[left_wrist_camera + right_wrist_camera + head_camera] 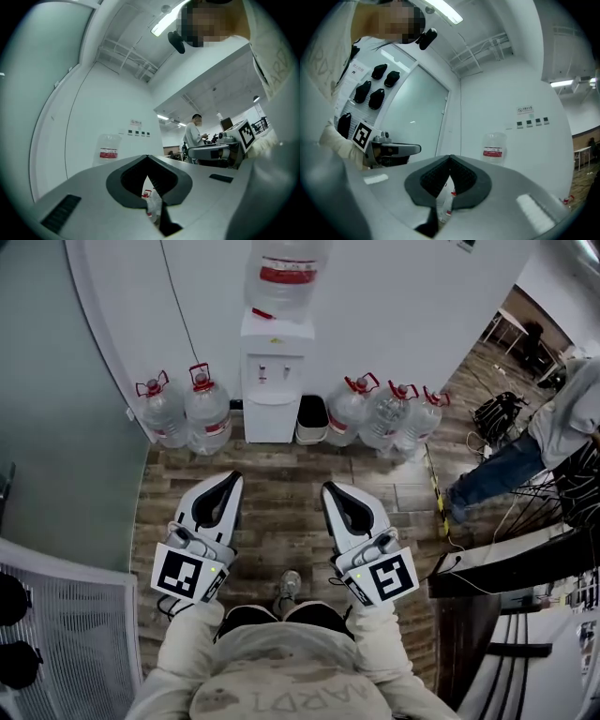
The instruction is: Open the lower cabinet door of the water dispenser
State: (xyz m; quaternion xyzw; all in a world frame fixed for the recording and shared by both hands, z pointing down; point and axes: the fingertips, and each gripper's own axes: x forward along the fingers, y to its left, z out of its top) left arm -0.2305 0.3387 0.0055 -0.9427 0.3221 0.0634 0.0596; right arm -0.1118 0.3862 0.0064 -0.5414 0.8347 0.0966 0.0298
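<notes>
The white water dispenser stands against the far wall with a clear bottle on top. Its lower cabinet door is closed. Both grippers are held side by side over the wood floor, well short of the dispenser and pointing toward it. My left gripper has its jaws together and empty. My right gripper is likewise shut with nothing in it. In the left gripper view the jaw tips meet, with the bottle beyond. The right gripper view shows closed tips and the bottle.
Two full water jugs stand left of the dispenser and three more to its right. A black bin sits beside it. A person stands at the right near cables and a dark desk. A white rack is at lower left.
</notes>
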